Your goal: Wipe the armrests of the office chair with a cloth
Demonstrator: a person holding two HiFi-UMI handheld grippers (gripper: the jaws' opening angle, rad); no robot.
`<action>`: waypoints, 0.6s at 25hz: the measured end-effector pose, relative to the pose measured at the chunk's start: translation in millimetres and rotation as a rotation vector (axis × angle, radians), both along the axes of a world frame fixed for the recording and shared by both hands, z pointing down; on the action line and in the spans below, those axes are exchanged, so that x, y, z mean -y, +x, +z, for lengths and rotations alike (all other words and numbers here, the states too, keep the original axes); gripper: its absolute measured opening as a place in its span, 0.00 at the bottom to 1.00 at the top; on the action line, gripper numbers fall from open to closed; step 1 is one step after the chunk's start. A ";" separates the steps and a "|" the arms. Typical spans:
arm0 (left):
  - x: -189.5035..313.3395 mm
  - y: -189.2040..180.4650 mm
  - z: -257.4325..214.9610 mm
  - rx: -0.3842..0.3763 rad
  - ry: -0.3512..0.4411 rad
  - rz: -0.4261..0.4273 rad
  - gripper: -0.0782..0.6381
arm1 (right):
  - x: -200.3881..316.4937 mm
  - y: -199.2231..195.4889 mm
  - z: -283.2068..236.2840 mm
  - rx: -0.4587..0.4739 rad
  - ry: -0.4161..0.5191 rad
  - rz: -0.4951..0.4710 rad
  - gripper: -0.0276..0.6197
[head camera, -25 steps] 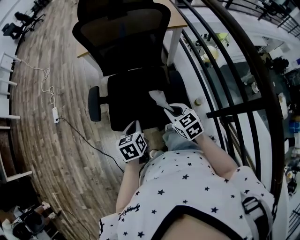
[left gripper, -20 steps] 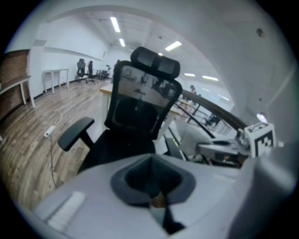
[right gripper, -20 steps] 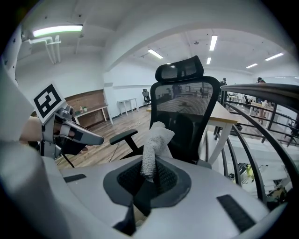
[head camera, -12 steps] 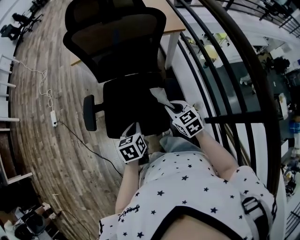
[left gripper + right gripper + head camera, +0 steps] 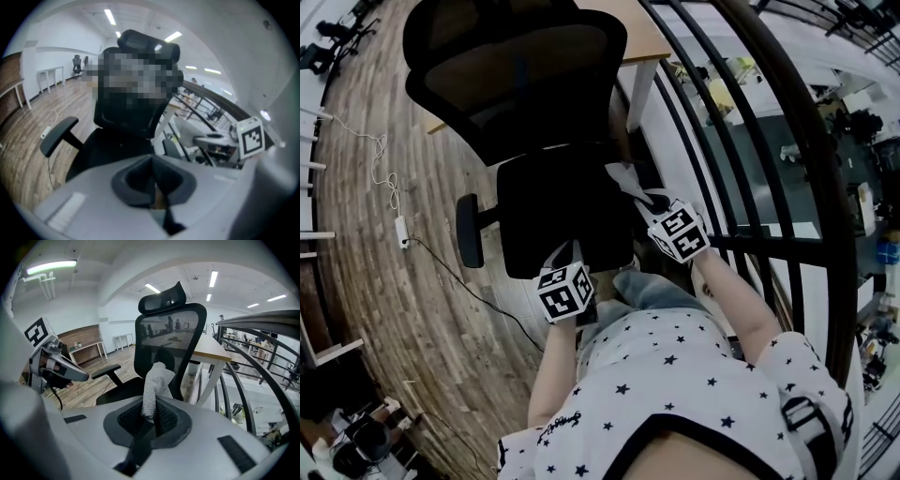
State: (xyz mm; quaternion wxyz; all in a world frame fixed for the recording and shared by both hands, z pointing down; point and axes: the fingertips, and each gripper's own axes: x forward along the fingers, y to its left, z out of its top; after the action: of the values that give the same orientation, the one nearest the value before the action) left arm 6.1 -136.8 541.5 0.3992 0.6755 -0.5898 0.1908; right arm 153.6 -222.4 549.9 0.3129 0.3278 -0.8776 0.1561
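A black office chair [image 5: 562, 211] with a mesh back [image 5: 511, 70] stands in front of me. Its left armrest [image 5: 469, 230] sticks out over the wooden floor and also shows in the left gripper view [image 5: 58, 136]. My right gripper [image 5: 649, 202] is shut on a grey cloth [image 5: 623, 178] at the right edge of the seat. The cloth [image 5: 154, 385] stands up from the jaws in front of the chair back [image 5: 171, 341]. The right armrest is mostly hidden. My left gripper [image 5: 567, 255] hovers at the seat's front edge, shut and holding nothing.
A wooden desk [image 5: 628, 28] stands behind the chair. A black metal railing [image 5: 741, 141] curves close along the right side. A cable and power strip [image 5: 400, 230] lie on the floor to the left. My own legs are just below the seat.
The right gripper with the cloth has moved forward along the seat's right edge. The chair has shifted left in the head view. The left gripper has hardly moved.
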 end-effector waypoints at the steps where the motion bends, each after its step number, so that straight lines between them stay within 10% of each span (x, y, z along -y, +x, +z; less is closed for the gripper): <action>1: 2.3 1.8 0.8 -0.001 -0.004 0.000 0.12 | 4.4 1.9 2.9 -0.007 -0.002 -0.003 0.09; 15: 30.9 29.7 27.7 -0.011 -0.067 0.027 0.12 | 72.2 20.3 61.5 -0.115 -0.015 -0.037 0.09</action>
State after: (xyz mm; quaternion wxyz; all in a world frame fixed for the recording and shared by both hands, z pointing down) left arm 35.8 -167.7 569.2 0.4223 0.6706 -0.5717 0.2124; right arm 173.9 -294.6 611.5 0.3679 0.3175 -0.8630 0.1377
